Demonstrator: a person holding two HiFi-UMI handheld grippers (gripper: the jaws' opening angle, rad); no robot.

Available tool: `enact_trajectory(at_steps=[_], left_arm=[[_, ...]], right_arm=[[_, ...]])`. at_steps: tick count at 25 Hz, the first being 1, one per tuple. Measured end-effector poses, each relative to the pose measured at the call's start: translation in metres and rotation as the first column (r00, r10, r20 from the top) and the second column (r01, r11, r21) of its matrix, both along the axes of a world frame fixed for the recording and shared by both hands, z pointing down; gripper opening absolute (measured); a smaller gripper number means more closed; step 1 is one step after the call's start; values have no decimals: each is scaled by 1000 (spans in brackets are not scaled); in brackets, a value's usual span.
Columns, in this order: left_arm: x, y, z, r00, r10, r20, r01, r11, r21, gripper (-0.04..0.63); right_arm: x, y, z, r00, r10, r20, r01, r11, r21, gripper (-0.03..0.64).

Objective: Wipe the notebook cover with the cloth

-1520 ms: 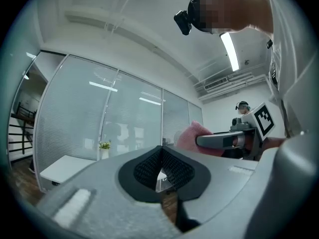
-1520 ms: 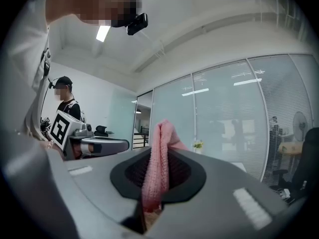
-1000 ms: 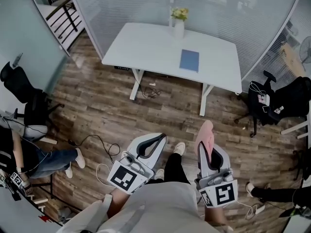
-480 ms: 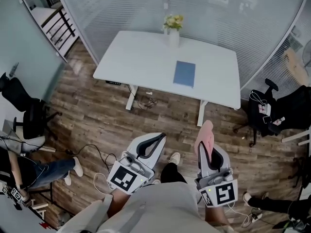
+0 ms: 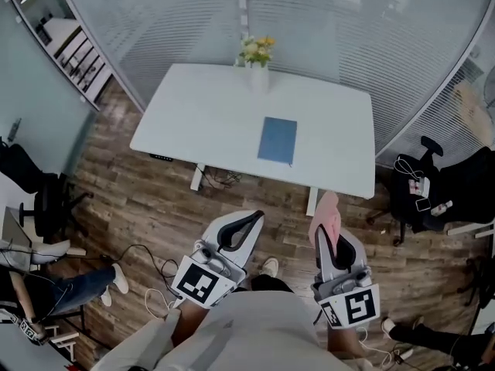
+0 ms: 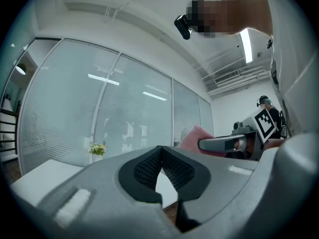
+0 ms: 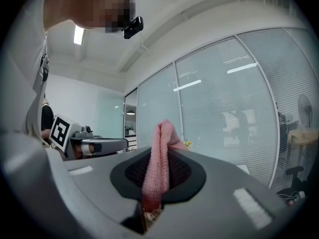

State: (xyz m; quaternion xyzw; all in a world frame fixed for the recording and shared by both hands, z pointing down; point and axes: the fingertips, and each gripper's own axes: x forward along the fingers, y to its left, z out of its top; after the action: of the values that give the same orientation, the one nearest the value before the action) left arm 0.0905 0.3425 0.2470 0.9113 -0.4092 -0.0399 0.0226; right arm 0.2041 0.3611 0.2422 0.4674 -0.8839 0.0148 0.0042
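Two claws hang low in the frame, well short of the white tabletop (image 5: 193, 122) at upper centre, where the flat blue rectangular notebook (image 5: 277, 141) lies closed. The right claw (image 5: 329, 234) is clamped on a pink knitted cloth (image 5: 326, 212) that sticks up past its tips. The left claw (image 5: 249, 221) has its tips together on nothing. Getting closer looks like the first need, then laying the cloth's free end flat on the cover and pressing lightly.
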Motion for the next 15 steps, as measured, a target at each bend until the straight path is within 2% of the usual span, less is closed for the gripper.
enact_trajectory(at_steps=[8, 15], left_arm=[[13, -57, 9, 999, -36, 4, 36, 999, -11, -3], [10, -109, 18, 1000, -20, 3, 21, 999, -25, -3]], right_arm=[[16, -56, 8, 1000, -25, -6, 25, 1000, -10, 29], [9, -108, 15, 1000, -19, -12, 19, 1000, -18, 29]])
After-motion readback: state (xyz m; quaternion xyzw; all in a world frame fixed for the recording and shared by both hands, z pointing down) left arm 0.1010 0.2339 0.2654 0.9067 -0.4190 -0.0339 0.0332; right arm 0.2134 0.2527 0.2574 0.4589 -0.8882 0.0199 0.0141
